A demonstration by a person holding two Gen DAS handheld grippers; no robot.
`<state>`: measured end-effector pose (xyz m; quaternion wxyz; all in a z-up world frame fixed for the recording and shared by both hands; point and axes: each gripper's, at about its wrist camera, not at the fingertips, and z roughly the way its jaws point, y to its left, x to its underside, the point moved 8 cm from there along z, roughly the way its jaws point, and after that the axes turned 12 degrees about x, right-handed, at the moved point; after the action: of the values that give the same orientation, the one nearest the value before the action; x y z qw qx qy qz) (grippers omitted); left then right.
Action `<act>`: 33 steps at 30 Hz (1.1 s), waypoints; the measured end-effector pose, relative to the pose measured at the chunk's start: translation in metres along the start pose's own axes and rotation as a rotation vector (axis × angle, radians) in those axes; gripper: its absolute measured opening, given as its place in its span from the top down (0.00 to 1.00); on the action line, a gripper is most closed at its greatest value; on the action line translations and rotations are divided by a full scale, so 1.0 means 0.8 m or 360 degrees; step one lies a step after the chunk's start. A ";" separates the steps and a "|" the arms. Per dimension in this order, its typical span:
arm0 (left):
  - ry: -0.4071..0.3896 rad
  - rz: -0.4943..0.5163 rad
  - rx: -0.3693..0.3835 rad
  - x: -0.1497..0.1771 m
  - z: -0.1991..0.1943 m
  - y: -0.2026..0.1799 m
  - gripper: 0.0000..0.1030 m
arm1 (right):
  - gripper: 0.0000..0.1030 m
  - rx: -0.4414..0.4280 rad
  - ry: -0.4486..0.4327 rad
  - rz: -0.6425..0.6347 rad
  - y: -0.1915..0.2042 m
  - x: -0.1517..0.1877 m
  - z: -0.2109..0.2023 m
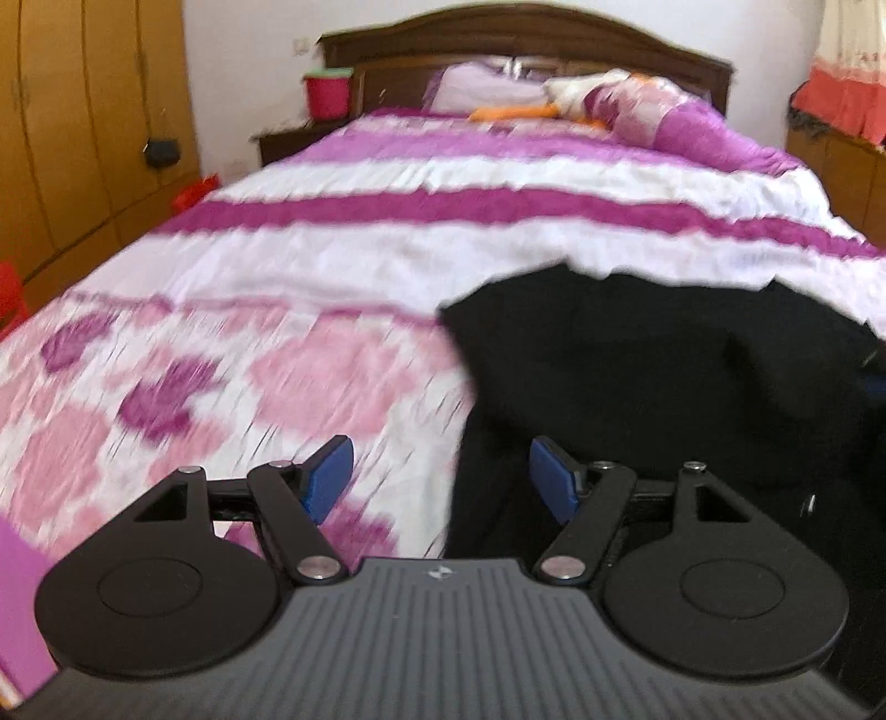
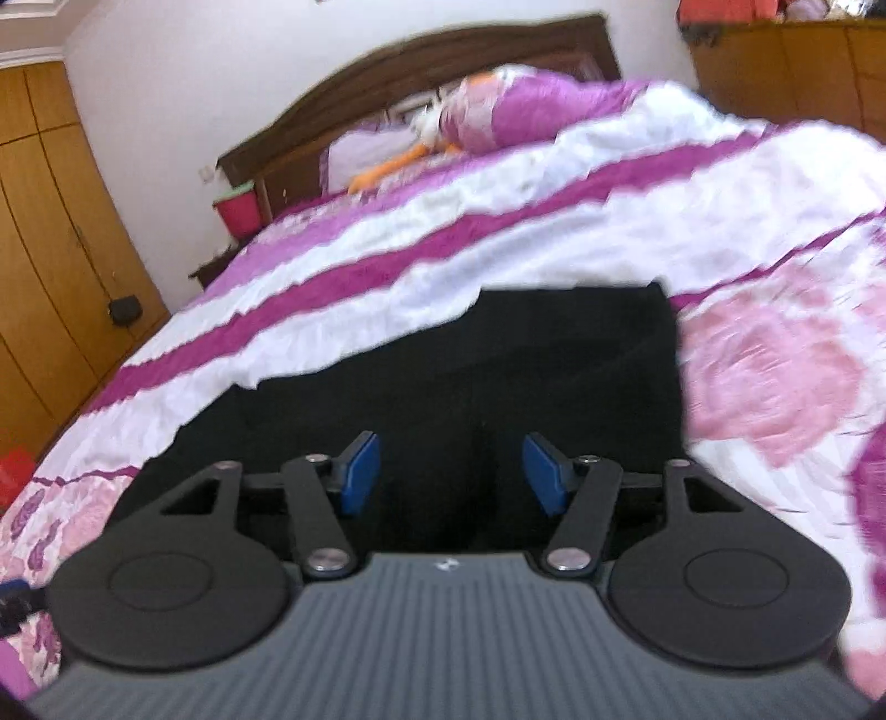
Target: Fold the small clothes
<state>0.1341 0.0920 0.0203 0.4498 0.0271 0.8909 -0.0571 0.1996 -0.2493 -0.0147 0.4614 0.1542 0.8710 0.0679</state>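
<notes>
A black garment (image 1: 653,376) lies on the pink, purple and white bedspread (image 1: 310,266). In the left wrist view it fills the lower right. My left gripper (image 1: 440,476) is open and empty, hovering over the garment's left edge, with its right blue pad over the cloth and its left pad over the bedspread. In the right wrist view the garment (image 2: 470,376) lies straight ahead with a squared far edge. My right gripper (image 2: 451,471) is open and empty, just above the garment's near part. Both views are motion-blurred.
The bed has a dark wooden headboard (image 1: 520,33) with pillows (image 1: 626,105) and an orange item (image 1: 512,112) at the far end. A red bucket (image 1: 326,91) stands on a bedside stand. Wooden wardrobes (image 1: 72,127) line the left wall. A cabinet (image 1: 841,160) stands on the right.
</notes>
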 end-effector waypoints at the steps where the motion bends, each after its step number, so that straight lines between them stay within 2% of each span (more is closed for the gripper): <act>1: -0.0027 0.0006 0.0015 -0.008 0.008 -0.005 0.27 | 0.42 -0.0015 0.0050 0.0009 0.003 0.004 0.012; 2: -0.0055 0.0003 0.0039 -0.016 0.017 -0.010 0.27 | 0.45 -0.0032 0.0092 0.0010 0.007 0.008 0.023; 4: -0.0110 -0.0029 0.0076 -0.027 0.039 -0.018 0.27 | 0.88 -0.0075 0.0132 -0.0025 0.018 0.012 0.032; 6: -0.0155 -0.0073 0.0090 -0.035 0.059 -0.022 0.27 | 0.88 -0.0122 0.0135 -0.0071 0.033 0.006 0.026; 9: -0.0214 -0.0119 0.0066 -0.043 0.092 -0.026 0.27 | 0.88 -0.0183 -0.0121 -0.0117 0.049 -0.032 -0.017; 11: -0.0216 -0.0128 -0.0013 -0.042 0.120 -0.023 0.27 | 0.88 -0.0156 -0.0290 -0.0146 0.052 -0.054 -0.042; 13: -0.0139 -0.0161 -0.0126 -0.033 0.148 -0.011 0.27 | 0.88 -0.0050 -0.0337 -0.0205 0.048 -0.060 -0.041; 15: -0.0070 -0.0232 -0.0167 -0.023 0.164 0.002 0.27 | 0.88 0.0057 -0.0293 -0.0276 0.038 -0.051 -0.020; 19: -0.0095 -0.0232 -0.0172 -0.020 0.166 0.003 0.26 | 0.84 0.0201 -0.0062 -0.0267 0.005 -0.004 0.039; 21: -0.0095 -0.0217 -0.0177 -0.018 0.169 0.002 0.25 | 0.85 0.0179 -0.0040 -0.0187 -0.009 0.010 0.051; 25: -0.0100 -0.0244 -0.0149 -0.018 0.168 0.006 0.25 | 0.74 0.0138 -0.0034 -0.0132 -0.011 0.002 0.037; 33: -0.0104 -0.0213 -0.0082 -0.019 0.120 0.006 0.25 | 0.71 0.0093 -0.0044 -0.0085 -0.031 0.001 -0.017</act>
<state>0.2199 0.0850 -0.0245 0.4744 -0.0461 0.8767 -0.0648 0.1831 -0.2724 -0.0143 0.4702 0.1452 0.8701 0.0281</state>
